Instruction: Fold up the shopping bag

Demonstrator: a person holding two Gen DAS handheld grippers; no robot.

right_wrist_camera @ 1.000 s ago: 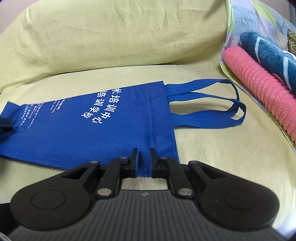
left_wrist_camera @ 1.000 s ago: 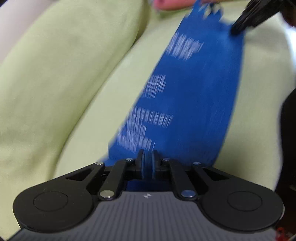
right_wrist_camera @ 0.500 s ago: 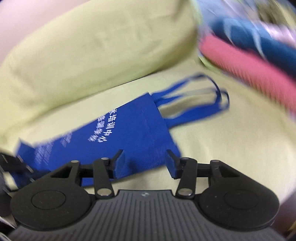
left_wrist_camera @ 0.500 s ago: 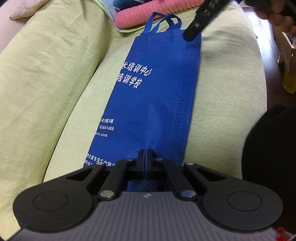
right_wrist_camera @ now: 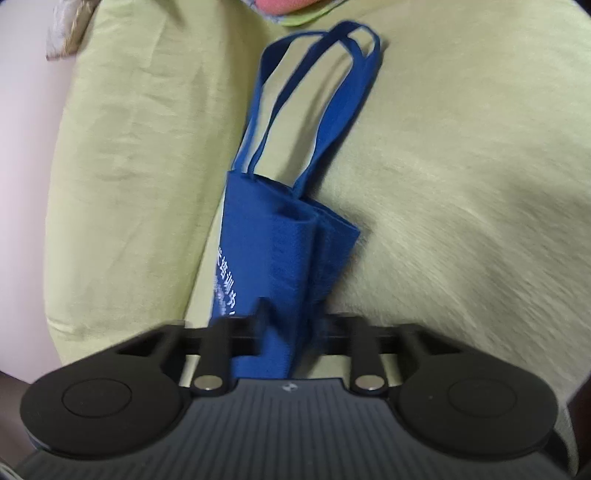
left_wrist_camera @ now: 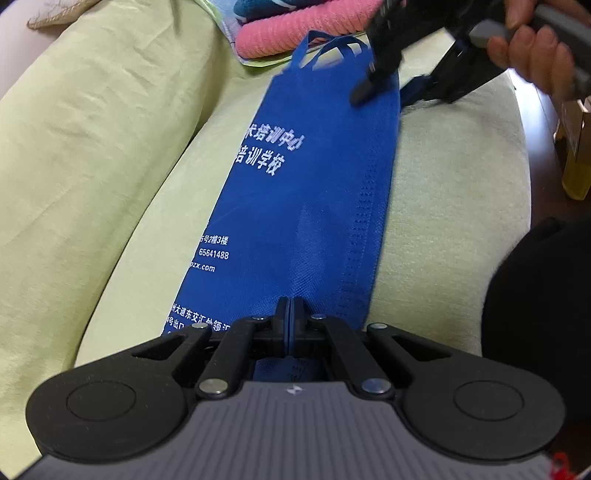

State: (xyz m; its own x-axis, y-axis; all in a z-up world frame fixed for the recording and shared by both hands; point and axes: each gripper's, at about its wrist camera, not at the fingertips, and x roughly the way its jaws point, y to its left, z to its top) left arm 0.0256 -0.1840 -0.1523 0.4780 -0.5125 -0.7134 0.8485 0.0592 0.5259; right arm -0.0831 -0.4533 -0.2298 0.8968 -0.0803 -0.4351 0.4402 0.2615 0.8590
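A blue shopping bag (left_wrist_camera: 314, 192) with white print lies folded into a long strip on the green sofa seat (left_wrist_camera: 450, 192). Its handles (left_wrist_camera: 325, 40) point away toward the far end. My left gripper (left_wrist_camera: 291, 314) is shut on the bag's near bottom edge. At the far end a hand (left_wrist_camera: 532, 48) holds my right gripper (left_wrist_camera: 400, 90) over the bag's top corner. In the right wrist view the bag (right_wrist_camera: 273, 240) runs between the right gripper (right_wrist_camera: 291, 317) fingers, which stand apart on either side of the fabric. The handles (right_wrist_camera: 314, 92) lie beyond on the seat.
The sofa's back cushion (left_wrist_camera: 92, 129) rises along the left. A pink ribbed roll (left_wrist_camera: 295, 26) and a blue towel (left_wrist_camera: 266, 5) lie past the handles. A yellowish box (left_wrist_camera: 576, 155) stands off the sofa's right edge, and a dark shape (left_wrist_camera: 535, 295) fills the near right.
The right gripper opened, let go of the bag's side edge and swung round to the handle end, where it now straddles the fabric. The left gripper stayed shut on the bottom edge.
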